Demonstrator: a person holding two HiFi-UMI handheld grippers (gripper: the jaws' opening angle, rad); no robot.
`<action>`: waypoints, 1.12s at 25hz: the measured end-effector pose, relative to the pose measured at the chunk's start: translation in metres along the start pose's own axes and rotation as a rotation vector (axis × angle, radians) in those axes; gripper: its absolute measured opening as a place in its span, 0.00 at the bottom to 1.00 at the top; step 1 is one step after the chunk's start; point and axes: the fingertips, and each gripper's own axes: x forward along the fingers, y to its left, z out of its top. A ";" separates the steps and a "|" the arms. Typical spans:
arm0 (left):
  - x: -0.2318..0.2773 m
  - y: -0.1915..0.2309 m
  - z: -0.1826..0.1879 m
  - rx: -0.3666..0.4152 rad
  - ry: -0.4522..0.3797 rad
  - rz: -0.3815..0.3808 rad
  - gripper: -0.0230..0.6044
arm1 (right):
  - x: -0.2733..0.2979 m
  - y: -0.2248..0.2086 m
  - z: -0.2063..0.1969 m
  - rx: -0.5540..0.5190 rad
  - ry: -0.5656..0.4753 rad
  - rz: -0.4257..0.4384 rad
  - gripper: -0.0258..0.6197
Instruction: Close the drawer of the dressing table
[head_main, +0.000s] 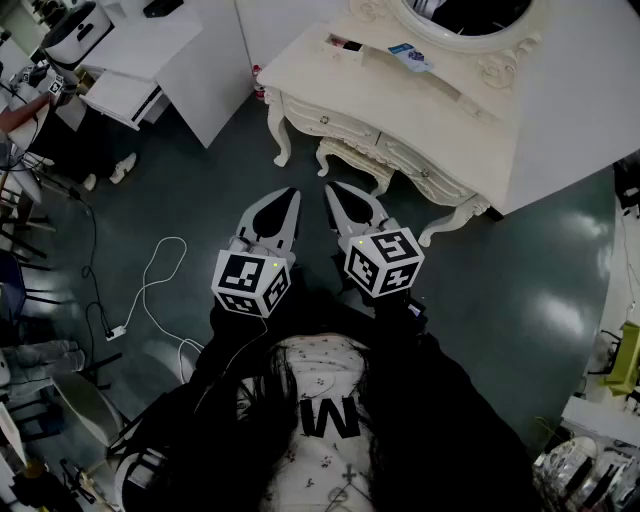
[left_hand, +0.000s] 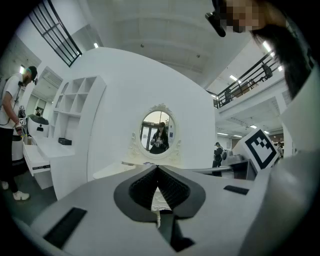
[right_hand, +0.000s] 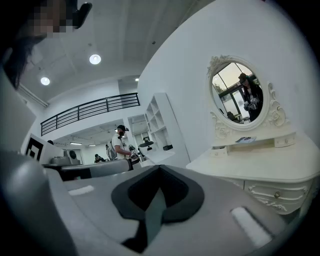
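Two grippers in view, then. How do the jaws stand?

Both are pinched right together with nothing in them. The left gripper (head_main: 287, 197) and the right gripper (head_main: 333, 190) sit side by side at the near end of the scene, tips aimed toward the far side and roughly level.

And the dressing table?

The dressing table (head_main: 330, 70) stands beyond the tips, a little to the right, and apart from both. Neither claw touches it. Its oval mirror (left_hand: 158, 131) rises at the back of the top.

What about the drawer?

The drawer (right_hand: 274, 192) shows on the near face just under the top, with a small knob. From the right gripper view its front looks flush with the frame, though I can't be sure.

Anything else about?

A white cable (head_main: 160, 265) loops on the dark floor (head_main: 220, 190) to the near left. A white desk (head_main: 140, 60) is at the far left. A person (right_hand: 120, 142) stands in the background.
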 end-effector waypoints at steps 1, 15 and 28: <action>0.000 0.000 0.000 0.000 0.001 0.000 0.04 | 0.000 0.000 0.000 -0.001 0.000 -0.001 0.05; -0.002 -0.004 -0.004 0.011 0.032 0.022 0.04 | -0.004 -0.007 -0.001 0.049 -0.014 0.005 0.05; 0.032 0.012 -0.003 0.010 0.044 -0.004 0.04 | 0.025 -0.036 0.004 0.063 -0.006 -0.019 0.05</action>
